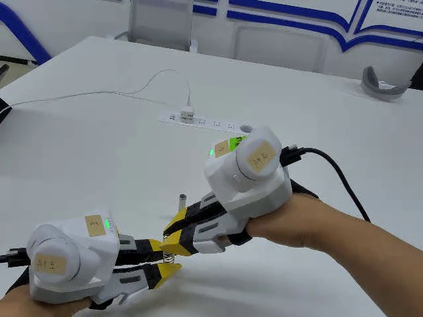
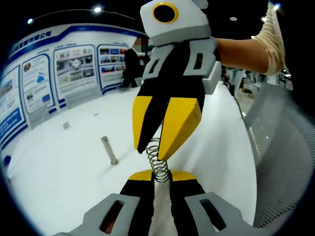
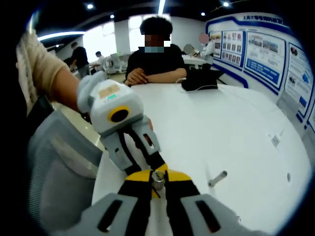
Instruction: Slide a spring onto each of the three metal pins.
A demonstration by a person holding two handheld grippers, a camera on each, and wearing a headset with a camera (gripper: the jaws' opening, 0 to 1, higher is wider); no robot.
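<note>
A small steel spring (image 1: 173, 246) hangs just above the white table (image 1: 99, 152), pinched from both ends. My left gripper (image 1: 170, 259) reaches in from the lower left and is shut on one end. My right gripper (image 1: 173, 232) comes from the right and is shut on the other. In the left gripper view the spring (image 2: 157, 162) runs from my own jaws (image 2: 158, 176) up between the right gripper's (image 2: 153, 150) yellow tips. One bare metal pin (image 1: 182, 201) stands upright on the table just beyond the tips; this pin (image 2: 110, 151) (image 3: 217, 178) is apart from both grippers.
A white power strip (image 1: 205, 122) with a thin white cable lies at mid table. A black cable (image 1: 337, 175) trails from my right gripper. A grey band (image 1: 383, 84) rests at the far right. A person (image 3: 155, 64) sits across the table. A grey mesh chair back (image 2: 280, 147) is beside me.
</note>
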